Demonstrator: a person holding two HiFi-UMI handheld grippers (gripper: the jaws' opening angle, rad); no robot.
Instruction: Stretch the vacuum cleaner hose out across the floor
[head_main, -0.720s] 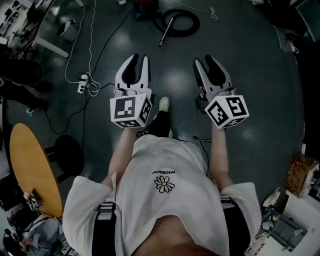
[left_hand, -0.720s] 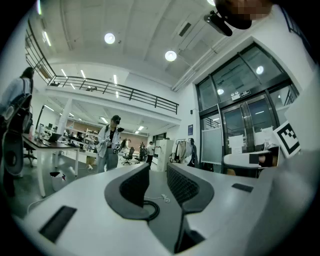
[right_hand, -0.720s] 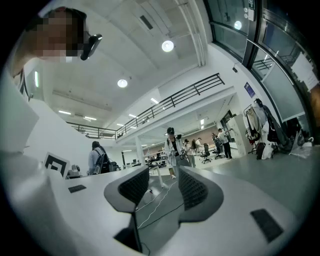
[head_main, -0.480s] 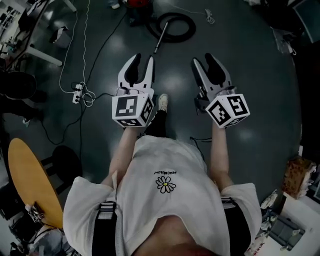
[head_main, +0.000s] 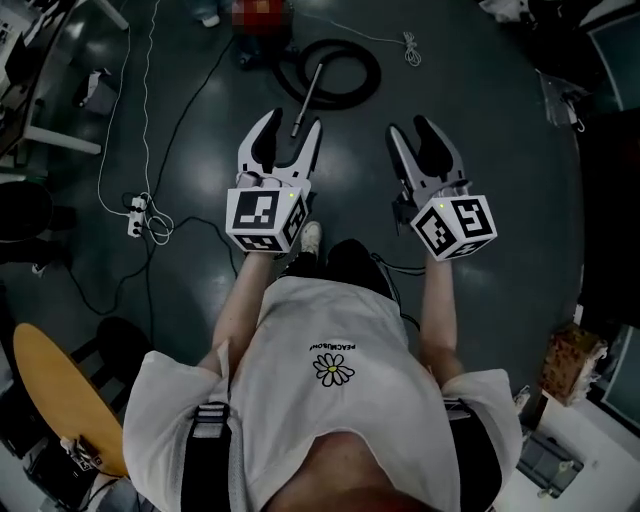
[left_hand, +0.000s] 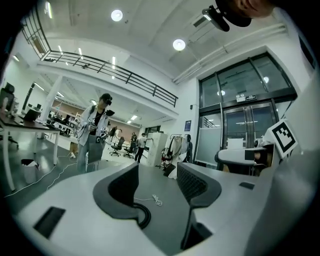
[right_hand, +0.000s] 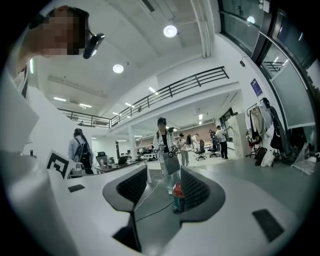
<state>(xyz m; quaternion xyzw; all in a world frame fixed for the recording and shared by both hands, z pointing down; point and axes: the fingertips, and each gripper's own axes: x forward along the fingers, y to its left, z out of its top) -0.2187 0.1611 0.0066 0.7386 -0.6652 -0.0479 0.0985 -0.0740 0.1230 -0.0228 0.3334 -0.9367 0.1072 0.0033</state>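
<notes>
My white T-shirt (head_main: 300, 420) bears a daisy print (head_main: 332, 369) between black straps (head_main: 208, 445), trousers (head_main: 350, 262) dark, shoe (head_main: 311, 236) white; left gripper (head_main: 290, 128) and right gripper (head_main: 412, 128) white-and-black with marker cubes (head_main: 262, 218).

The white T-shirt (head_main: 300, 330) carries 1 line of small dark capitals (head_main: 333, 346), upside down to the head camera, just above a daisy emblem (head_main: 333, 369); the letters are too small to read with certainty. In the left gripper view, a blue wall sign (left_hand: 187, 125) beside the glass doors (left_hand: 240, 125) is also illegible.
</notes>
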